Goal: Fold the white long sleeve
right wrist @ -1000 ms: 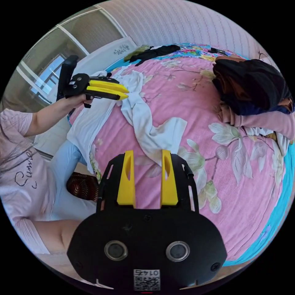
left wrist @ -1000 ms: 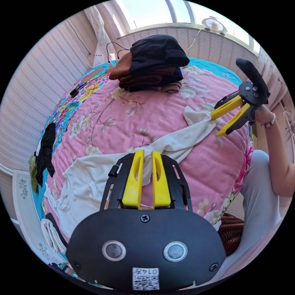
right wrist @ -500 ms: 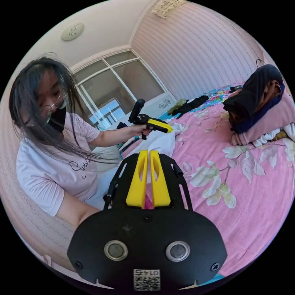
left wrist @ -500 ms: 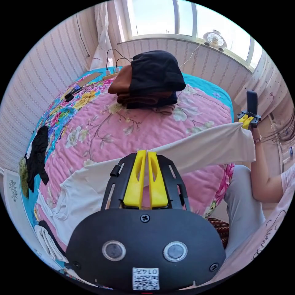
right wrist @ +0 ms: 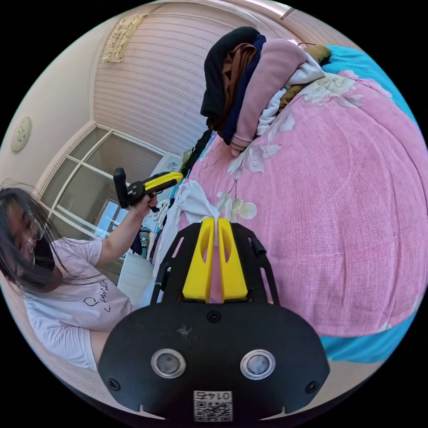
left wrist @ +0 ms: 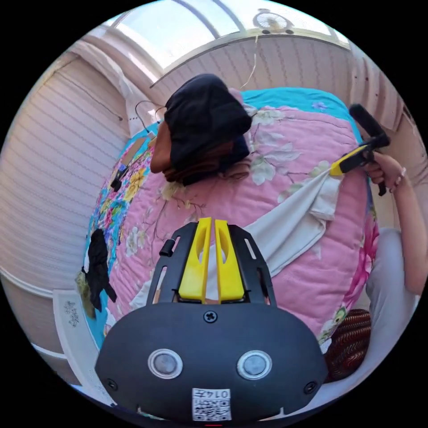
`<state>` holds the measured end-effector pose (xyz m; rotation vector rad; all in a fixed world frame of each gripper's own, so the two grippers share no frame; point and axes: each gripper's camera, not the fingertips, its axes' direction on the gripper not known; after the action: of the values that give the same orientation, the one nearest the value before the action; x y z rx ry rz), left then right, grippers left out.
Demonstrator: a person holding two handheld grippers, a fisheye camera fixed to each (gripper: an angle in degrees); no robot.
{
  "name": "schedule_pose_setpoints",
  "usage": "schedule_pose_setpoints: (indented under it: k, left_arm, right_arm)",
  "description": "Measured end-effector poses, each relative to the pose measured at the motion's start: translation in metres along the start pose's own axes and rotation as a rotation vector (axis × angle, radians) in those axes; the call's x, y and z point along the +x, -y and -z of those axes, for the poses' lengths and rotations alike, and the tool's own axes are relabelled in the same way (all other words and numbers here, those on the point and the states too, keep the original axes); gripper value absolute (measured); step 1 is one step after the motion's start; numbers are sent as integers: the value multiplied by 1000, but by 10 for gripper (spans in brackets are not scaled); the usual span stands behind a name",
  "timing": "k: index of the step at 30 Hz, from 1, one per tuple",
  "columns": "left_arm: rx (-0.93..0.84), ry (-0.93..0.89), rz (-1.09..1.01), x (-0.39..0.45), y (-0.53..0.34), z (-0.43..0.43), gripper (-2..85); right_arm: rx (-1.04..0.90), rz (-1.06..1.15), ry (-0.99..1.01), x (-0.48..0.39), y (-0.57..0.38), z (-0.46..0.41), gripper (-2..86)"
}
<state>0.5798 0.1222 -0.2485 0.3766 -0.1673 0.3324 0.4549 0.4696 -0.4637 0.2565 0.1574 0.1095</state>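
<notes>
Both pairs of yellow jaws are pressed together on the white long sleeve (left wrist: 285, 227): the left gripper (left wrist: 210, 221) pinches one end and the right gripper (left wrist: 335, 169) the other, the soft cloth stretched between them over the bed. Beneath it lies a pink quilted floral bedspread (left wrist: 223, 200) with a turquoise border. A stack of folded dark clothes (left wrist: 203, 125) sits beyond, near ribbed pale wall panels (left wrist: 53, 156) and a bright window (left wrist: 178, 22).

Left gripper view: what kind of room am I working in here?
Most likely a bedroom in a home. The white long sleeve lies on a bed with a pink floral quilt, a pile of folded clothes sits at its far end, and a window runs above the striped wall.
</notes>
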Motion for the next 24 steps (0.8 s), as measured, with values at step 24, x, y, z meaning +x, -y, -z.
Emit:
schedule_pose_setpoints:
  k: [24]
  left_arm:
    - [30,-605,5,145,43,-32,37]
  right_arm:
    - [99,-64,-142,-8,-38,38,4]
